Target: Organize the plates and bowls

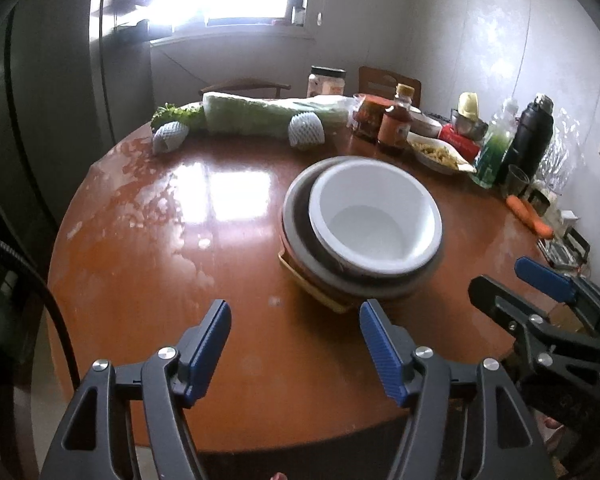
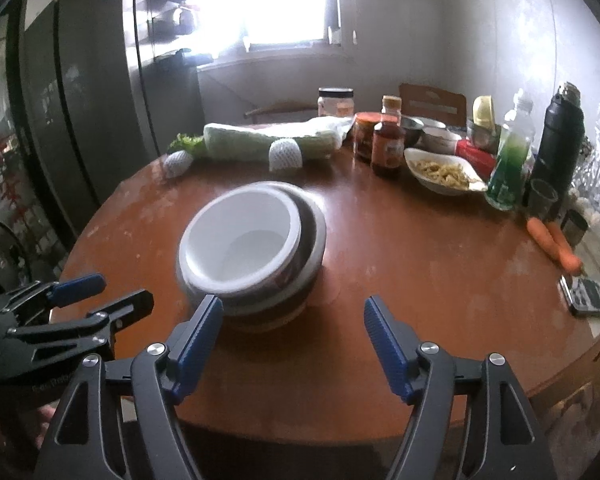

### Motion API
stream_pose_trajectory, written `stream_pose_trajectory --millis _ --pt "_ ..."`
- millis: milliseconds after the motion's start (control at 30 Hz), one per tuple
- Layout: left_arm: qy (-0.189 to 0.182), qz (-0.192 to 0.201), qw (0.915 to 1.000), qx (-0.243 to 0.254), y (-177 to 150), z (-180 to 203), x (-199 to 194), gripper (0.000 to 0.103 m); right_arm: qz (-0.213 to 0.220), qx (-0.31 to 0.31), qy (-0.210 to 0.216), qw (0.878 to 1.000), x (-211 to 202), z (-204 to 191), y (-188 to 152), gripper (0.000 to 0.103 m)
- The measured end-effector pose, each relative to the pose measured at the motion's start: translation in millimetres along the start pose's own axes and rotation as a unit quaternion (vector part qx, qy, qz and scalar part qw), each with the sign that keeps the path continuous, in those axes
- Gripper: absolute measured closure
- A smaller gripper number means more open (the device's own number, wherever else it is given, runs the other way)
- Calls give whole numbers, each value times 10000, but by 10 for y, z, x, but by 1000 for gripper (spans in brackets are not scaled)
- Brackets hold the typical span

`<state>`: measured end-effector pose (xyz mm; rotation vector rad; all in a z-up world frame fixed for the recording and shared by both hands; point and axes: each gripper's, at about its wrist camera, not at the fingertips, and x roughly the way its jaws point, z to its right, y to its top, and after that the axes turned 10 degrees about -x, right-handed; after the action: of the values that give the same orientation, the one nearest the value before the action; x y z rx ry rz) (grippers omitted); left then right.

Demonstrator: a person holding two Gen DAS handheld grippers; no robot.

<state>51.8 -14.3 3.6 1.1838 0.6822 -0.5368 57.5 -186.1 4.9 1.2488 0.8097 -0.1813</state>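
A white bowl (image 1: 374,220) sits nested on top of a stack of darker bowls and plates (image 1: 296,240) on the round brown table (image 1: 140,248); a yellow square piece (image 1: 320,294) lies under the stack. The stack also shows in the right wrist view (image 2: 252,240). My left gripper (image 1: 296,336) is open and empty, just in front and left of the stack. My right gripper (image 2: 294,332) is open and empty, in front and right of the stack. Each gripper shows in the other's view: the right gripper (image 1: 512,284) and the left gripper (image 2: 116,292).
At the table's back lie a wrapped cabbage (image 1: 268,116), two foam-netted fruits (image 1: 306,130), jars and sauce bottles (image 1: 394,126), a dish of food (image 1: 438,154), a green bottle (image 1: 494,152), a black flask (image 1: 530,136) and carrots (image 1: 530,216). A phone (image 2: 588,294) lies right.
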Motion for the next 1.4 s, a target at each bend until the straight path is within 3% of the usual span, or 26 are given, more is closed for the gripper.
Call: stream_pose_trajectory --millis 400,867,1400 --pt "-3 -27 9998 193 -225 110 -70 36 4 61 142 9999 -123 -72 -338 28" --pt "191 137 9995 228 -269 76 -133 36 129 195 67 9997 -196 -115 -402 27" --pt "239 133 9994 200 -285 15 -128 36 -32 216 -55 9997 -117 -125 -487 27"
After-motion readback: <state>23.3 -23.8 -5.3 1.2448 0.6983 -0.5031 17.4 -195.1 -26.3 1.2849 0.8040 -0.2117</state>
